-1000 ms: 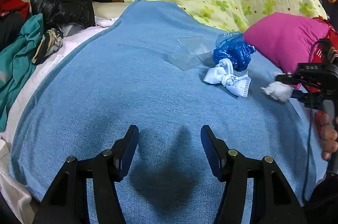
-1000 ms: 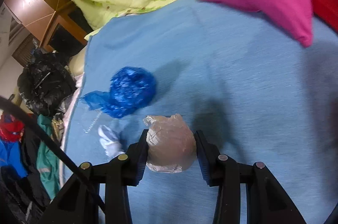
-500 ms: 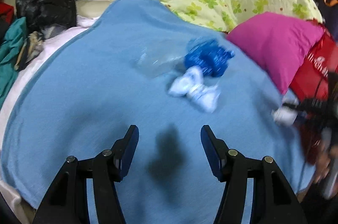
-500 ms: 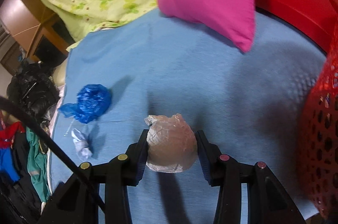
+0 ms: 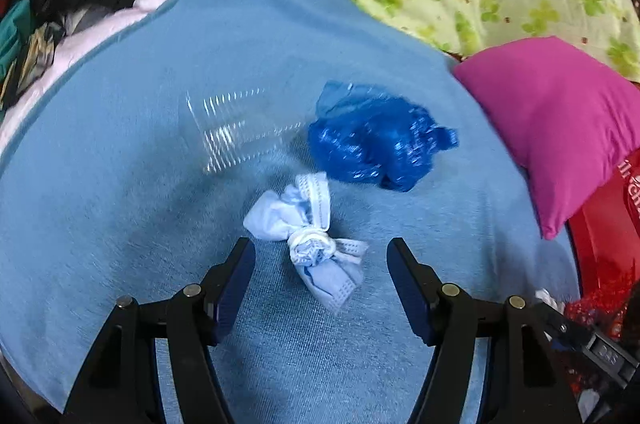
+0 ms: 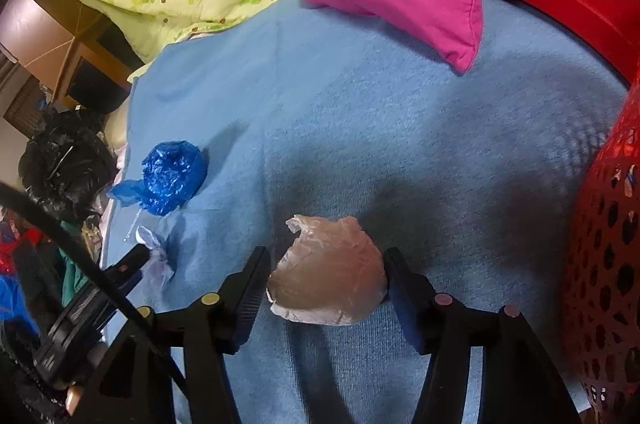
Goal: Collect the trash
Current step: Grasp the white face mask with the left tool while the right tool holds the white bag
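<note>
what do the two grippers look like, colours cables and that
Both are matte black plastic. The left gripper has two angled fingers with dark blue pads and round metal pivot pins along each finger. The right gripper is built the same, with ribbed dark pads. A black cable runs across the right wrist view.

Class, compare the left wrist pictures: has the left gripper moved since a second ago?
Yes. The left gripper has closed in on the knotted face mask, which now lies just ahead of its open fingers; the pink pillow looms nearer too.

Black gripper fingers (image 5: 240, 264) with apparently blue pads, round rivets.
</note>
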`<state>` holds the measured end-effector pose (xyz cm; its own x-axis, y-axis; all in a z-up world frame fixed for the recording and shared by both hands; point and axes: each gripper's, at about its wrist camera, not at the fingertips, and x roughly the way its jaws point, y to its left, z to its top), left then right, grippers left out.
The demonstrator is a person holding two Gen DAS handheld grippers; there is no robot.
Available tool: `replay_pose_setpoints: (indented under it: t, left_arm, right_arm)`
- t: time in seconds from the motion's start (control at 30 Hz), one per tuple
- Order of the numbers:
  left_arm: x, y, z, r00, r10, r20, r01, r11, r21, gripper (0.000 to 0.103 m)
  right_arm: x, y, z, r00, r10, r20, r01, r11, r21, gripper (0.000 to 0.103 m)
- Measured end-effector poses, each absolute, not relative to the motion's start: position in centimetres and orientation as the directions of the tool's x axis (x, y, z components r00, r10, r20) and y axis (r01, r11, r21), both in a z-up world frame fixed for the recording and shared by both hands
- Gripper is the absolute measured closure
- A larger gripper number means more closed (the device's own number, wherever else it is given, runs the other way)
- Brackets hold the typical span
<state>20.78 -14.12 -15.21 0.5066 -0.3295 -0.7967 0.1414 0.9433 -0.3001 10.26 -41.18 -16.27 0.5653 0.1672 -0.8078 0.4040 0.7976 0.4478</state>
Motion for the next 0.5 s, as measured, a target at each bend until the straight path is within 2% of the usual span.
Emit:
replay_pose_setpoints:
  t: [0.03, 0.17, 0.23, 0.33, 0.5]
  left_arm:
    - [20.8, -14.1, -15.5, 0.503, -0.332, -0.798, 0.138, 0.942, -0.305, 0.039]
    - [20.6, -14.2, -16.8, 0.463, -0.347, -0.816, 0.156, 0.938, -0.311, 0.073]
    - [20.2, -14.1, -16.8, 0.471, -0.353, -0.808, 0.166, 0.936, -0.311, 0.077]
    - [19.7, -13.7, -16.4, 0.482, -0.372, -0.794, 0.189, 0.928, -0.320, 0.085]
    - [18.0, -12.7, -14.5, 0.523, -0.389, -0.758, 0.221, 0.921, -0.320, 0.086]
  right_arm:
    - [10.2, -41.1, -16.3, 0.562, 0.168, -0.810, 0.404, 0.799, 0.446, 0.041]
    - [10.0, -40.8, -16.3, 0.564, 0.158, -0.811, 0.397, 0.809, 0.434, 0.041]
    - [10.0, -40.5, -16.1, 0.571, 0.141, -0.808, 0.387, 0.822, 0.417, 0.041]
    - [10.0, -39.7, -15.6, 0.581, 0.099, -0.808, 0.362, 0.857, 0.366, 0.057]
    - [9.9, -39.4, -15.0, 0.606, 0.077, -0.791, 0.345, 0.872, 0.349, 0.057]
